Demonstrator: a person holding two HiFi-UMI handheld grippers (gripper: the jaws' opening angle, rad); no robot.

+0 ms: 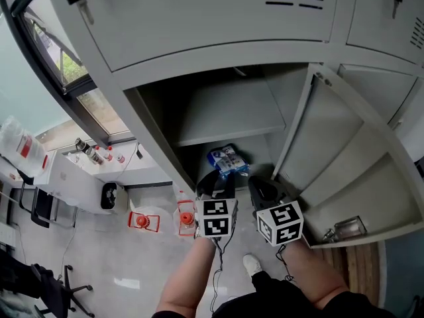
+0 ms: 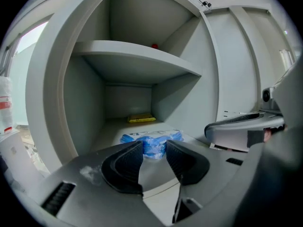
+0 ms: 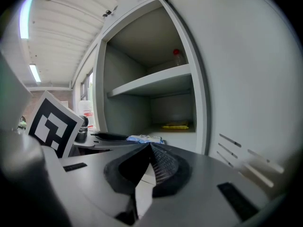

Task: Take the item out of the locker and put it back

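A blue and white packet (image 1: 227, 159) lies on the floor of the open locker (image 1: 199, 121), near its front edge. My left gripper (image 1: 216, 181) hovers just in front of it, open. In the left gripper view the packet (image 2: 152, 141) shows beyond the gap of the left gripper (image 2: 154, 155), apart from the pads, with nothing between them. My right gripper (image 1: 260, 188) is beside it on the right, in front of the locker's door post. Its jaws meet at the tips, so the right gripper (image 3: 150, 148) is shut and holds nothing. The packet (image 3: 144, 138) lies to its left.
A yellow flat item (image 2: 140, 119) lies at the back of the locker floor. A shelf (image 1: 225, 114) spans the locker above, with a red-capped bottle (image 3: 176, 56) on it. The locker door (image 1: 361, 171) stands open on the right. Orange items (image 1: 144, 221) sit on the room's floor at left.
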